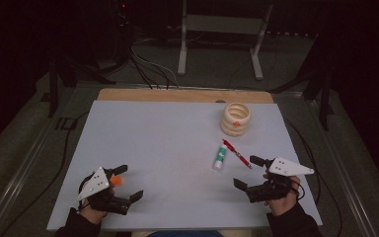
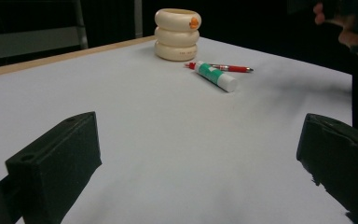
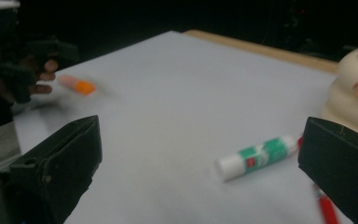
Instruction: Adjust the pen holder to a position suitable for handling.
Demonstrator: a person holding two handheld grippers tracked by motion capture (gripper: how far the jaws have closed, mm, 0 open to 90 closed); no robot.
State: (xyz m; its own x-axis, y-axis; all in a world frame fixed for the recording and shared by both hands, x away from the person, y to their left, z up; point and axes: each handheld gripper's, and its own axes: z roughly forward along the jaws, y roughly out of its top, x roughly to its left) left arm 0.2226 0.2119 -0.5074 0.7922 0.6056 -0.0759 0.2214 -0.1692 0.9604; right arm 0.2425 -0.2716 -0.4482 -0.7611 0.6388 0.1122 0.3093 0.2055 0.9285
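A green-and-white glue stick [image 1: 220, 156] lies on the white board [image 1: 168, 143], and a red pen [image 1: 237, 153] lies just to its right. Behind them stands a cream ringed holder [image 1: 236, 120] with an orange spot. My right gripper [image 1: 247, 173] is open near the front right, a short way in front of the glue stick [image 3: 258, 157] and the pen [image 3: 327, 210]. My left gripper [image 1: 130, 183] is open at the front left, its jaws wide apart and nothing between them. Far ahead of it I see the holder [image 2: 177, 35], the glue stick [image 2: 216, 76] and the pen [image 2: 230, 68].
A small orange-tipped piece [image 1: 116, 181] sits close to the left gripper; it looks blurred [image 3: 77, 85] in the right gripper view. A wooden table edge [image 1: 185, 95] runs behind the board. Cables and a metal stand [image 1: 222, 29] are on the floor beyond.
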